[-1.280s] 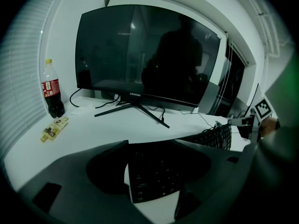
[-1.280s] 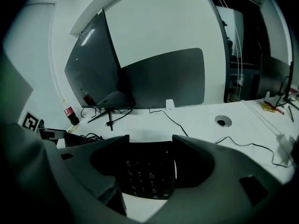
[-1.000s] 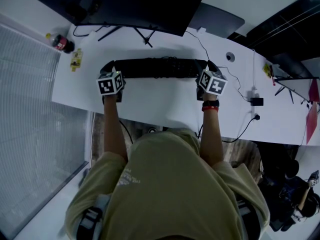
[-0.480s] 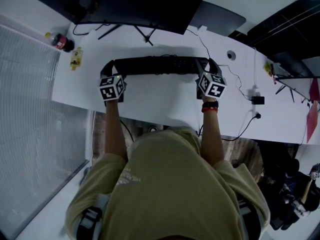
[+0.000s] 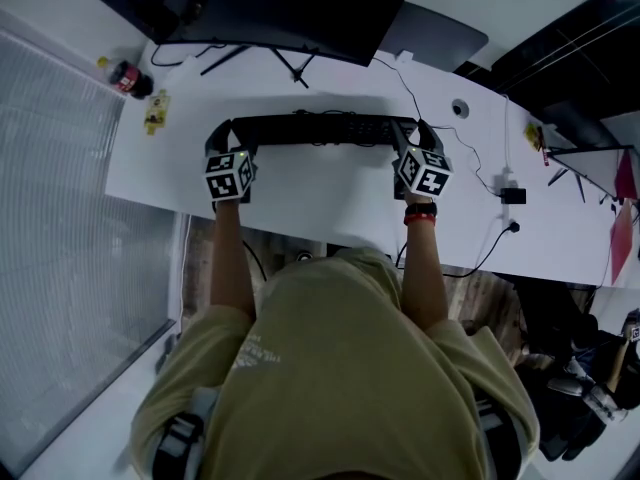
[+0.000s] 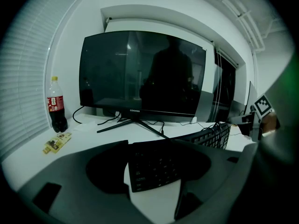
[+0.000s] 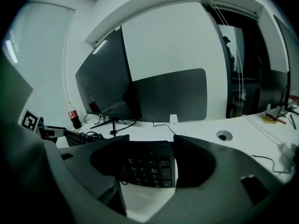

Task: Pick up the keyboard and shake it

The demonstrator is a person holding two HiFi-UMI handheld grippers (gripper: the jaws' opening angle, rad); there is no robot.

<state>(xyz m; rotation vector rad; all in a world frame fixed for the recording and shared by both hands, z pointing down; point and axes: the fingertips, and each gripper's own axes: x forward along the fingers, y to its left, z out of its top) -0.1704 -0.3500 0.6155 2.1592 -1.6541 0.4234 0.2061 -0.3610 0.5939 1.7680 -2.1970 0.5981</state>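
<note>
head, left and right gripper views. the one container we see is a cola bottle (image 5: pixel 127 77) at the far left corner of the white desk (image 5: pixel 300 193). it stands upright and capped, with dark drink showing below its red label. a small yellow packet (image 5: pixel 154 113) lies flat just beside it. the black keyboard (image 5: pixel 315 130) sits in front of the monitor (image 5: pixel 270 8), its long axis running left to right along the desk and parallel to the screen, keys facing up. the left gripper (image 5: pixel 220 136) has its jaws spread wide and set against the front and back edges of the keyboard's left end. the right gripper (image 5: pixel 418 133) clasps the right end the same way. we cannot tell whether the keyboard is clear of the desk.
</note>
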